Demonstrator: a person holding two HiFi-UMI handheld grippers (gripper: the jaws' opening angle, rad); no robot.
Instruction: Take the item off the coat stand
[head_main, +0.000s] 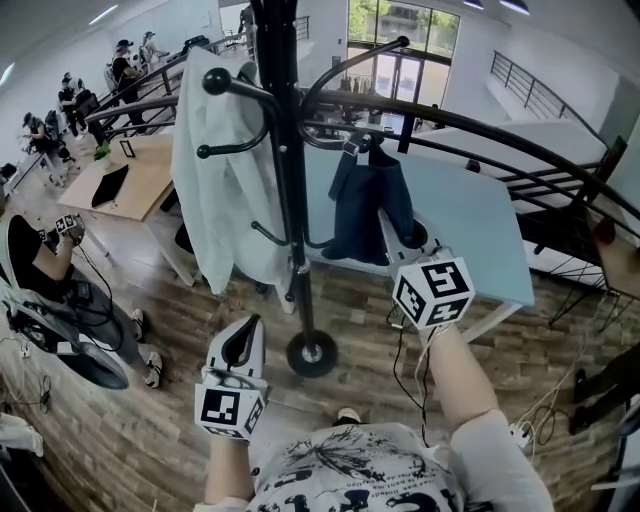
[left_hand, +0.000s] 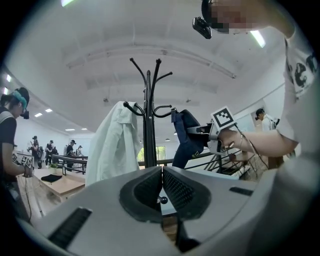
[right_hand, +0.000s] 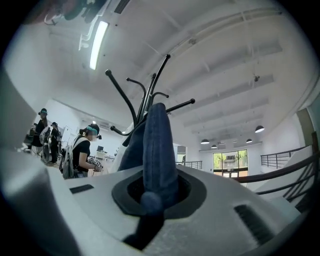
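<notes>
Removal is only starting: the right gripper (right_hand: 157, 192) is clenching the blue garment (head_main: 362, 205) hanging on the coat stand (head_main: 285, 150); the left gripper (left_hand: 161, 187) is hovering closed, empty.

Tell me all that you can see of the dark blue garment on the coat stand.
The dark blue garment looks like soft, thick cloth. It hangs limp from the upper part of the black coat stand, on the person's right of it. The right gripper is shut on a fold of its lower part.
</notes>
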